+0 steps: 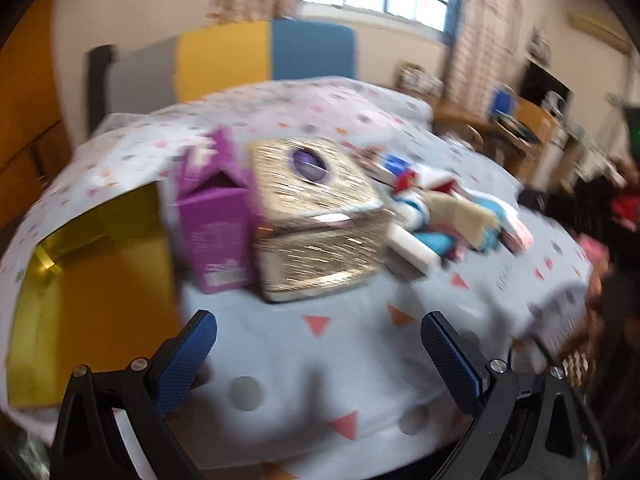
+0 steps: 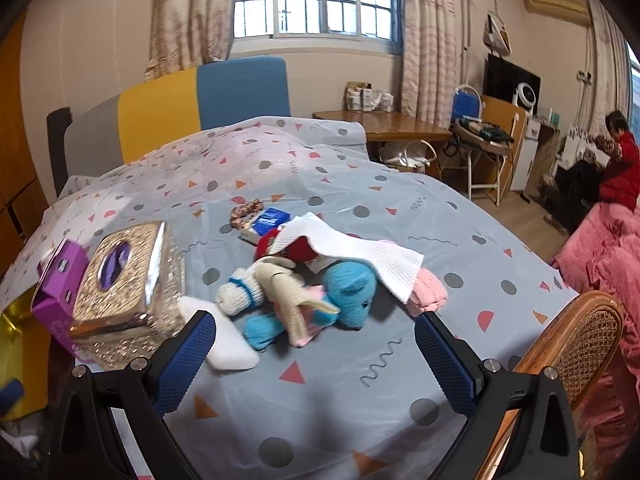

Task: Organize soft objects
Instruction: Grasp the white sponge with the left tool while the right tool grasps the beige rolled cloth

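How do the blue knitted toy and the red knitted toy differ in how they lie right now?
The blue knitted toy lies mostly uncovered at the near edge of the pile; the red knitted toy sits farther back, partly under the white cloth. Blue looks larger than red. Both rest on the patterned cover, ungripped.

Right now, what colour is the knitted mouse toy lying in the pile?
Light blue; the knitted mouse toy shows best in the right wrist view.

Daylit barred window (image 2: 316,4), patterned curtains (image 2: 428,40), wooden desk (image 2: 384,126), rattan chair (image 2: 576,344)
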Demonstrator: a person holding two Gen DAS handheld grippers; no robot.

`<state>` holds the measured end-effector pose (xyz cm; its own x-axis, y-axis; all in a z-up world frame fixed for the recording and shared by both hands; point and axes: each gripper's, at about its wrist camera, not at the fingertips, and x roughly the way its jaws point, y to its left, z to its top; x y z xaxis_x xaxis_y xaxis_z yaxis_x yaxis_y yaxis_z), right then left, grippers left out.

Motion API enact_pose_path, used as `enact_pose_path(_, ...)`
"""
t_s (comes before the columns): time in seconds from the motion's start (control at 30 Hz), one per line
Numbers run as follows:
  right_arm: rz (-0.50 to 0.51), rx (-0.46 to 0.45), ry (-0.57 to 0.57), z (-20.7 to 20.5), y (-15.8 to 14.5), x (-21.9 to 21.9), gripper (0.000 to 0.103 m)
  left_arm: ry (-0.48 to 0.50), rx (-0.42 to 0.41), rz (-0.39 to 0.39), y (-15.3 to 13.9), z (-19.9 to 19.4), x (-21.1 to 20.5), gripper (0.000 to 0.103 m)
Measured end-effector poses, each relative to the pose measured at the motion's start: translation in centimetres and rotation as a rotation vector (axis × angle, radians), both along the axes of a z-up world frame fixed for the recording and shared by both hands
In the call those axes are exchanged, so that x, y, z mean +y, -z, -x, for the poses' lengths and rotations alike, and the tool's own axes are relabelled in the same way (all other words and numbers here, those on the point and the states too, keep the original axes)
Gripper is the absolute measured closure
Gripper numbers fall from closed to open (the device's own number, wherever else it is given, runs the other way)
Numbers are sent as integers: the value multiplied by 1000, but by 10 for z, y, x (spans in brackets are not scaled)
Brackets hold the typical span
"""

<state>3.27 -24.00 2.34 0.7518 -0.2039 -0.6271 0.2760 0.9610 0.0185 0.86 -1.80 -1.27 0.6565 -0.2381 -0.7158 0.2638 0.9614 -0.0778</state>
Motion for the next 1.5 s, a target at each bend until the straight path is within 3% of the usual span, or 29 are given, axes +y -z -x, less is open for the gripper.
enact_pose_path(0.23, -103, -5, 110, 3, -5, -62, 1, 125, 103, 6, 8, -23, -41, 2)
enact_pose_path(0.37, -101, -2, 142, 9, -2, -81, 1, 145, 165, 54, 13, -41, -60, 24)
enact_pose_path(0.63, -131, 14, 130, 13, 7, -92, 1, 87, 226, 125, 31, -80, -94, 39)
enact_pose_path(0.83, -160, 15, 109, 11, 10, -95, 1, 12, 223, 131, 46, -97, -116, 41)
enact_pose_path(0.9, -180, 12, 109, 11, 11, -97, 1, 8, 216, 94, 52, -101, -126, 53)
enact_pose_path(0.93, -194, 12, 108, 11, 12, -99, 1, 4, 209, 77, 55, -104, -129, 70)
enact_pose_path(0.97, -203, 12, 110, 12, 13, -100, 1, 1, 203, 63, 58, -106, -131, 73)
enact_pose_path(1.13, -244, 2, 104, 13, 15, -104, 4, 58, 174, 75, 53, -100, -124, 76)
enact_pose_path(1.23, -267, 13, 107, 11, 17, -107, 5, 165, 162, 84, 43, -82, -111, 76)
enact_pose_path(1.4, -256, 48, 89, 6, 18, -104, 6, 335, 211, 99, 48, -54, -87, 76)
enact_pose_path(1.5, -224, 74, 46, -2, 15, -96, 10, 356, 251, 97, 57, -42, -69, 75)
